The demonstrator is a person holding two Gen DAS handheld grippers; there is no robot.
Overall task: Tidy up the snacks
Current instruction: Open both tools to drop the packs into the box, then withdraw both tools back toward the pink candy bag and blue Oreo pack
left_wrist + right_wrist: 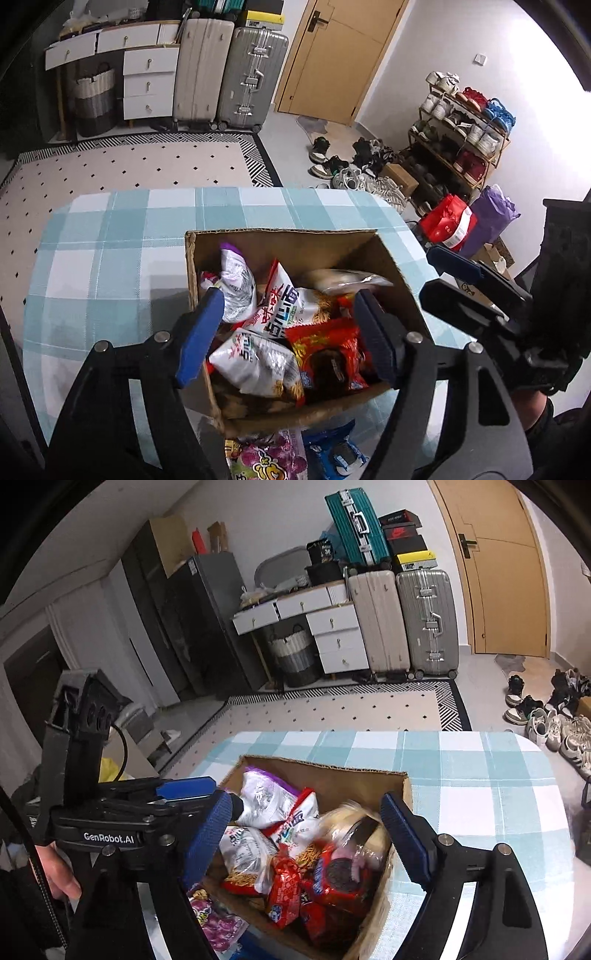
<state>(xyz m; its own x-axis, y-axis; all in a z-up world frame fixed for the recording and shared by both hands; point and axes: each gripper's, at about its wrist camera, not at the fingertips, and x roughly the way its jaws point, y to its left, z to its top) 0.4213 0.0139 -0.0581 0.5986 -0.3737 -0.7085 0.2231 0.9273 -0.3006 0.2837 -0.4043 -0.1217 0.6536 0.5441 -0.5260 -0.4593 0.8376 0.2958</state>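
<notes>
An open cardboard box (280, 240) stands on a table under a blue checked cloth (110, 258). It holds several snack packs: white noodle bags (255, 358), red biscuit packs (325, 343) and a purple-topped bag (236, 280). My left gripper (290, 295) hangs open over the box with nothing pressed between its blue pads. My right gripper (306, 801) is also open above the box (325, 771). A blurred clear packet (354, 827) lies loose below its fingers. A purple sweets bag (266, 458) and a blue pack (336, 454) lie on the cloth in front of the box.
Two upright suitcases (229, 74) and white drawers (147, 81) stand at the far wall beside a wooden door (332, 55). A shoe rack (461, 136) and loose shoes (351, 162) are at the right. A patterned rug (129, 166) covers the floor beyond the table.
</notes>
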